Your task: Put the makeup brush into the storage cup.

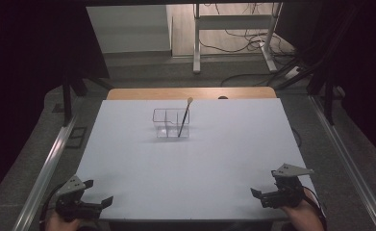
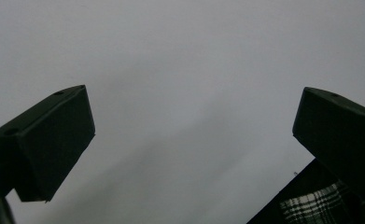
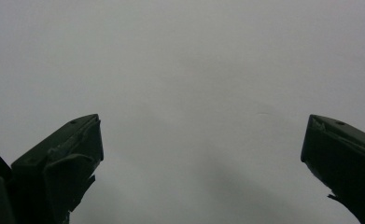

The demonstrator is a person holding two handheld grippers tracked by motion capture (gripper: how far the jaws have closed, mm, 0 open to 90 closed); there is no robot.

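Note:
A clear plastic organiser box [image 1: 165, 124] with several compartments stands on the white table sheet [image 1: 190, 168], a little behind the middle. A thin dark-handled brush [image 1: 183, 118] leans upright in its right compartment, its pale tip pointing up. My left gripper [image 1: 99, 192] rests at the sheet's near left corner, far from the box. Its jaws are wide apart over bare sheet in the left gripper view [image 2: 195, 93]. At the near right corner, my right gripper [image 1: 265, 185] is also open, with nothing between its jaws in the right gripper view [image 3: 203, 119].
A wooden table edge [image 1: 190, 93] shows behind the sheet. Metal rails [image 1: 51, 159] run along both sides of the table. A desk frame [image 1: 233, 29] with loose cables stands on the floor at the back. Plaid cloth [image 2: 311, 207] lies below the table's front edge.

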